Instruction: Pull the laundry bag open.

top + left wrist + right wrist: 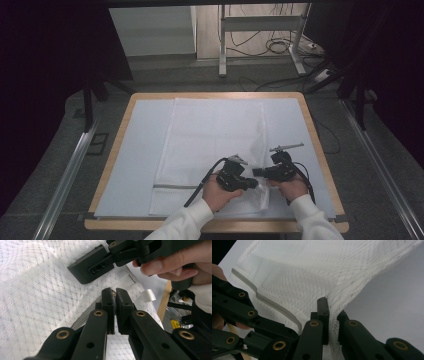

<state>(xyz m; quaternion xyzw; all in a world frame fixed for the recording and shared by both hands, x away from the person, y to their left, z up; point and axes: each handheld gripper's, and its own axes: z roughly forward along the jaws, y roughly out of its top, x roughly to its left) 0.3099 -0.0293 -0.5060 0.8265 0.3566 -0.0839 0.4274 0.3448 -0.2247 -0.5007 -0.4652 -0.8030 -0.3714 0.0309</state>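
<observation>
While both hands work at the near edge of the table point(320, 150), a white mesh bag point(215, 135) lies flat on the pale sheet point(135, 160) that covers it, stretching away from the grippers toward the far side. In the right gripper view, the right gripper point(329, 315) has its jaws pressed together on the bag's lacy edge, which runs up between them and fans out beyond the tips; bare sheet lies to the right of the jaws. A grey zipper point(274, 306) runs just left of these jaws, beside the left gripper's black arms. In the left gripper view, the left gripper point(115, 296) has its jaws drawn nearly together, with a small metal piece at the tips; whether it is clamped cannot be told. Mesh lies under and left of those jaws, and a small white tag point(148, 295) sits just right of them. Just beyond the tips is the right gripper, held by the person's fingers point(165, 263).
</observation>
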